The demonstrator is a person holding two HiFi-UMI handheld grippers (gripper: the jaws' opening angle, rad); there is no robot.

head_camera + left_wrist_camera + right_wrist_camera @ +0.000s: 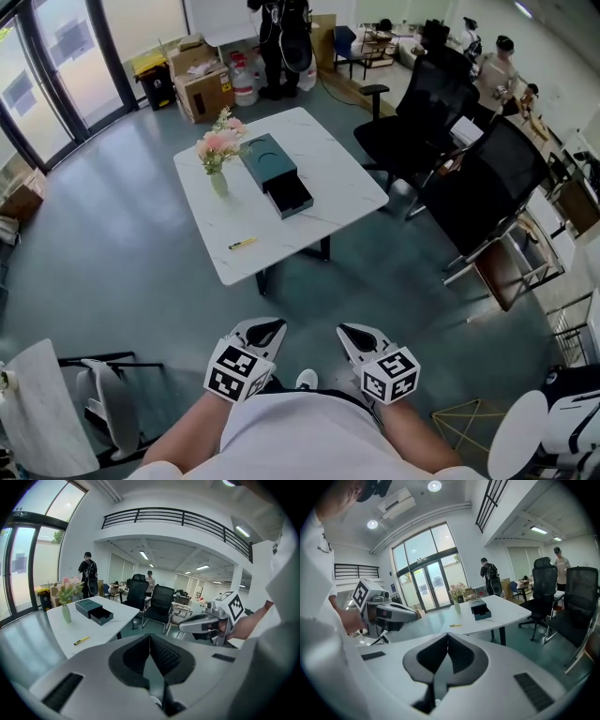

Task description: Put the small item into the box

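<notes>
The approach looks like the first job: step up to the table point(330, 155), then pinch the small yellow item point(242, 243) across its narrow width. It lies by the near edge, apart from the open-drawered box point(275, 175). Left gripper point(265, 330) and right gripper point(354, 334) sit close to the body, side by side, both clenched on nothing.
</notes>
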